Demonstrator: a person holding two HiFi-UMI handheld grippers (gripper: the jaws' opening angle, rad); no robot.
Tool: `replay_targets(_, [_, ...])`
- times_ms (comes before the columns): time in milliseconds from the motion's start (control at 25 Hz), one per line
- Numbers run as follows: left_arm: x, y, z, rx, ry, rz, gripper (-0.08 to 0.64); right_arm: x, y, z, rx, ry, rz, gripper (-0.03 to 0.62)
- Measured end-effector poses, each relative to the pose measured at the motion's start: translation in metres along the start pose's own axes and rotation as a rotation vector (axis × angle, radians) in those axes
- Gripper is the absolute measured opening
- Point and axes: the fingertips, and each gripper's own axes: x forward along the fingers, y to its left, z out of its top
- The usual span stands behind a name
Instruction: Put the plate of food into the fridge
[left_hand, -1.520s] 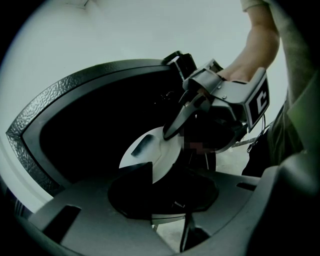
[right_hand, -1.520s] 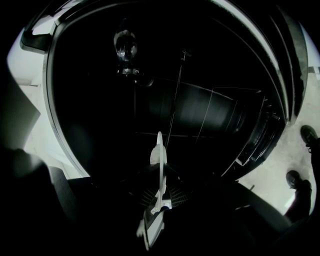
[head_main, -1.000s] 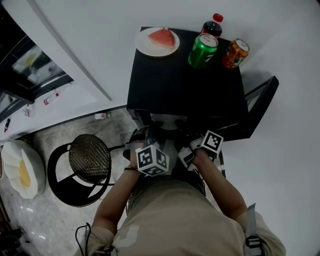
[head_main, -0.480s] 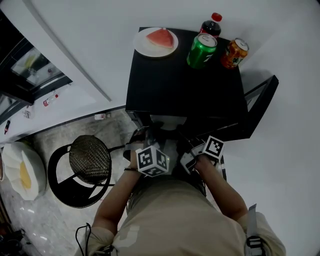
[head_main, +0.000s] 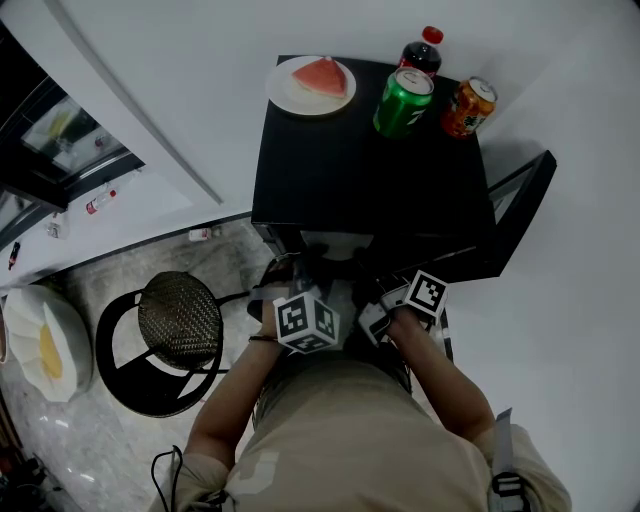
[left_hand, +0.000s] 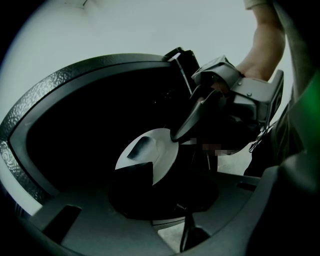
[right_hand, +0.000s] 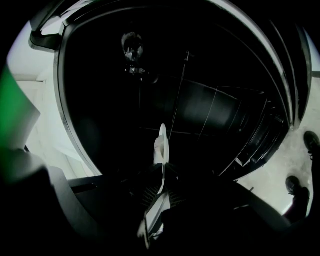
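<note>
White plate (left_hand: 160, 150): rigid, smooth-rimmed, probably light and brittle. It carries a dark piece of food (left_hand: 139, 149) that is liable to slide if the plate tips.
Location: in the mouth of the black fridge (head_main: 370, 170), with the door (head_main: 520, 200) swung open.
Hold: right gripper (right_hand: 161, 172) clenched on the rim. Left gripper (left_hand: 150, 192) part-open at the near rim; too dark to tell whether it pinches.
Handling: best gripped by the rim and kept level.
Obstacles: wire shelves (right_hand: 210, 115) ahead.
Fridge top: second plate (head_main: 290, 95) with watermelon, green can (head_main: 405, 100), orange can (head_main: 470, 107), bottle (head_main: 425, 50).
Left of the fridge: stool (head_main: 180, 320).
</note>
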Motion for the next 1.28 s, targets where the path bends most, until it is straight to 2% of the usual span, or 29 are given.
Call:
replay_targets(280, [0.000, -0.001, 0.001, -0.011, -0.009, -0.017, 0.120, 0.004, -0.002, 0.004, 0.011, -0.017, -0.017, 0.028])
replay_targets(1280, [0.000, 0.014, 0.001, -0.072, -0.009, 0.038, 0.104, 0.018, 0.004, 0.008, 0.024, -0.002, 0.002, 0.028])
